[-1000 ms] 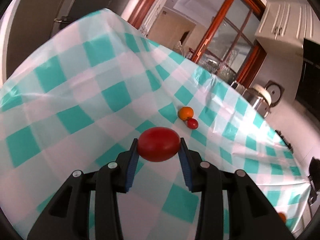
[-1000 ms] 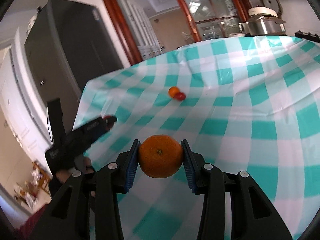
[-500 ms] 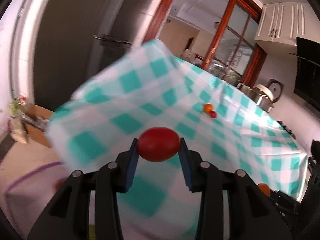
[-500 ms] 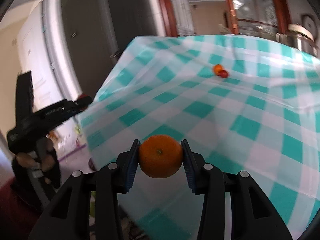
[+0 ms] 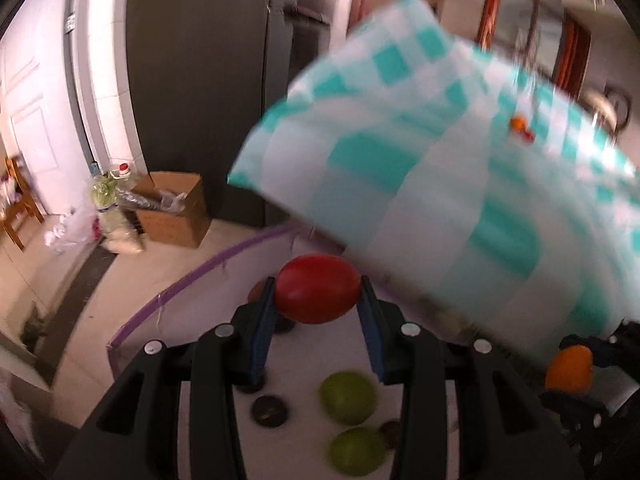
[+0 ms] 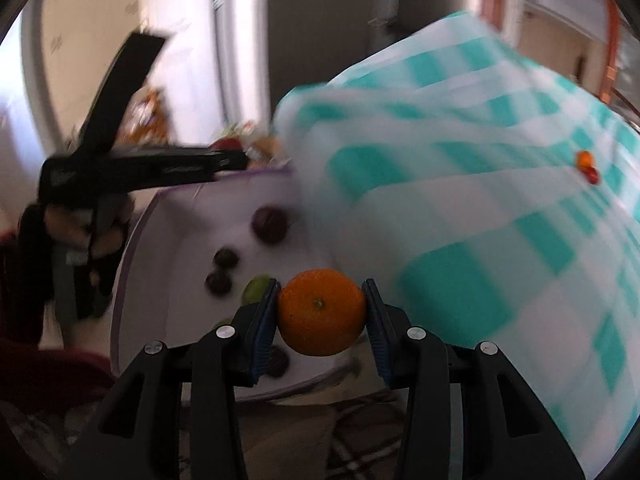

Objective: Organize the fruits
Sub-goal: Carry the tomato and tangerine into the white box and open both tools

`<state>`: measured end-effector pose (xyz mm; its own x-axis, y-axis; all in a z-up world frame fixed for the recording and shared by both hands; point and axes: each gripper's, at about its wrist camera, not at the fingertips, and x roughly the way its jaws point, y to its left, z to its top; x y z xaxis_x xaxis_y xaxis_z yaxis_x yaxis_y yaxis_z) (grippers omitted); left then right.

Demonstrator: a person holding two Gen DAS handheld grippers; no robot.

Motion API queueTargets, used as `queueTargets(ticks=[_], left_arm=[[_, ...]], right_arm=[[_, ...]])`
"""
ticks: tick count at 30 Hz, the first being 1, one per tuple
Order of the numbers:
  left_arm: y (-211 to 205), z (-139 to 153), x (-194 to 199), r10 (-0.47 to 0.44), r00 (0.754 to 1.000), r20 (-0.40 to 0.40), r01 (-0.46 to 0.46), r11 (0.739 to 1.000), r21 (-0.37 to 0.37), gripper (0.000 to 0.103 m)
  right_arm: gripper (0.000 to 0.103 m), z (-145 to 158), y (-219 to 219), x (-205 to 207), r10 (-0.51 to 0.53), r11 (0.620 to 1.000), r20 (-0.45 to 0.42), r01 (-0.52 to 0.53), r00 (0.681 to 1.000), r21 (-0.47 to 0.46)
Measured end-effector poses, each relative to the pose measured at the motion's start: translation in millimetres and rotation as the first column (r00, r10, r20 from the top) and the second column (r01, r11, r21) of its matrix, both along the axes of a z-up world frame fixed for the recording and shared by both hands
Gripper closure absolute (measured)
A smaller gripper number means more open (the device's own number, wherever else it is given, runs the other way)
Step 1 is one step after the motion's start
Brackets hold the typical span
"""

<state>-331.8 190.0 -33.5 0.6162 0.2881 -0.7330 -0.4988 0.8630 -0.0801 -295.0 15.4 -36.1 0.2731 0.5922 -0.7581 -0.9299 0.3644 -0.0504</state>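
Red tomato point(image 5: 317, 289) sits clenched in the left gripper point(image 5: 318, 320), mandarin point(image 6: 321, 311) in the right gripper point(image 6: 321, 322); both hang over the white tray point(image 6: 168, 240) below the jaws. Next likely: lower, release beside the limes point(image 5: 348, 397).

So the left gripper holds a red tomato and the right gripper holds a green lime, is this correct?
Not quite. The left gripper does hold the red tomato, but the right gripper holds an orange, not a green lime, as the right wrist view shows.
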Motion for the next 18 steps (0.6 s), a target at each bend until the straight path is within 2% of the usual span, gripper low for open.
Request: queueTargets(ticks=[3,5,7,10,14,18], left_arm=[[-3.5,-23.0,16.5,-0.052,0.992,-0.119,0.055,0.998,0.024,0.063],[-6.5,-42.8,29.4,-0.107,0.974,-0.202,0.117,0.992,0.038,0.063],[-4.5,-58.0,39.6,-0.148,0.957,-0.249,0.159,0.987,0.023,0.063],[6.1,-79.5,54.3,-0.22,0.93,-0.296,0.218,0.975,-0.04,0.063],[17.7,-95.2,59.9,-0.273,0.905,-0.327,0.265,0.962,-0.07,0.063],[18.4,-107.1,62.2,-0.309,0.882,-0.357,0.304,0.95,-0.072,0.063]], right_arm=[[0.062,-19.2,21.8,-11.5,0.069,0.995,-0.031,-0.071,0.997,-0.076],[0.062,-32.0,34.4,-28.0,0.135,0.982,-0.018,-0.136,0.991,-0.135],[0.062,-46.0,49.6,-48.1,0.223,0.955,0.014,-0.216,0.975,-0.203],[0.062,-66.1,66.9,-83.0,0.373,0.891,0.052,-0.342,0.926,-0.298],[0.062,-90.7,82.2,-113.1,0.508,0.801,0.061,-0.445,0.859,-0.4],[0.062,-106.7,99.0,-117.9,0.52,0.776,0.031,-0.457,0.854,-0.435]])
